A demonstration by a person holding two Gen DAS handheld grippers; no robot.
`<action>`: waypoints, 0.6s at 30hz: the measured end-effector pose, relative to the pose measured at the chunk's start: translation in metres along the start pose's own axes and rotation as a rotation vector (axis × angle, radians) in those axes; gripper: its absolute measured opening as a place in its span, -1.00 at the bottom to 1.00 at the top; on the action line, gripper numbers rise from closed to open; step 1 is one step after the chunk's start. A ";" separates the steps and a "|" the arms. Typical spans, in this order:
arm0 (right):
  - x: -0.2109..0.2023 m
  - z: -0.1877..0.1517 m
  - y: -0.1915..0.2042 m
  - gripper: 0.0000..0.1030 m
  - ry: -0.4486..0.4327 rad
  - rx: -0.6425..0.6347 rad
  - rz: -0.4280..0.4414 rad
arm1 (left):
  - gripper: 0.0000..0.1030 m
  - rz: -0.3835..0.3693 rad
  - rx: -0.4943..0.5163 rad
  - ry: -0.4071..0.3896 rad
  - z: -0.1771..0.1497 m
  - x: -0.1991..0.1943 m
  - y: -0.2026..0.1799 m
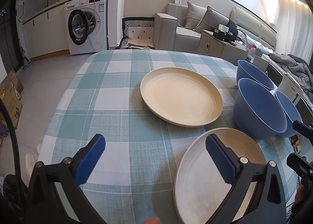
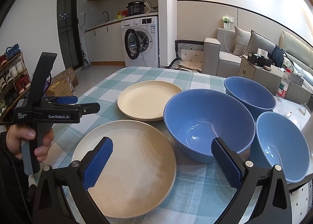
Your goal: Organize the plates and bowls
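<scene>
Plates (image 2: 125, 167), bowls (image 2: 207, 122) all upright

Both tools stand wide open and hold nothing — the left tool (image 1: 154, 162), gripped upright in a bare left hand (image 2: 29, 141), is level with its fingers pointing forward, and the right tool (image 2: 162, 163) hangs low with fingers spread.

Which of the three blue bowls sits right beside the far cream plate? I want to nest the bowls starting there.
The large middle blue bowl: its rim nearly meets the far cream plate. The back bowl and the right-hand bowl both lie beyond it, away from the plates.
</scene>
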State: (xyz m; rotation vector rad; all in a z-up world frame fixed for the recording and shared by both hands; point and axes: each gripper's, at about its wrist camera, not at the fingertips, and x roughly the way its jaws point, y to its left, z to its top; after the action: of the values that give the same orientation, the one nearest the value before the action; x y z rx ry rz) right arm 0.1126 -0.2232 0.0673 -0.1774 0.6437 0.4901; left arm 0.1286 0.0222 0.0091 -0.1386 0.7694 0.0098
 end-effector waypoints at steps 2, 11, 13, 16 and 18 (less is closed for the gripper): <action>0.003 0.002 0.001 0.99 0.004 -0.004 0.000 | 1.00 0.010 0.001 0.000 0.002 0.004 0.001; 0.013 0.016 -0.005 0.99 0.015 -0.001 0.002 | 1.00 0.017 -0.011 0.035 0.015 0.027 0.004; 0.015 0.018 -0.008 0.99 0.018 0.001 0.002 | 0.99 0.017 -0.013 0.044 0.019 0.032 0.004; 0.016 0.020 -0.010 0.99 0.019 0.003 0.003 | 0.97 0.016 -0.014 0.053 0.023 0.039 0.005; 0.017 0.020 -0.011 0.99 0.019 0.003 0.004 | 0.96 0.013 -0.018 0.058 0.025 0.044 0.006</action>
State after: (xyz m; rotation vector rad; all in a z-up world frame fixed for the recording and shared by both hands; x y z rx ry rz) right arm 0.1405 -0.2204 0.0734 -0.1787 0.6632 0.4917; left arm 0.1774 0.0295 -0.0045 -0.1518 0.8287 0.0257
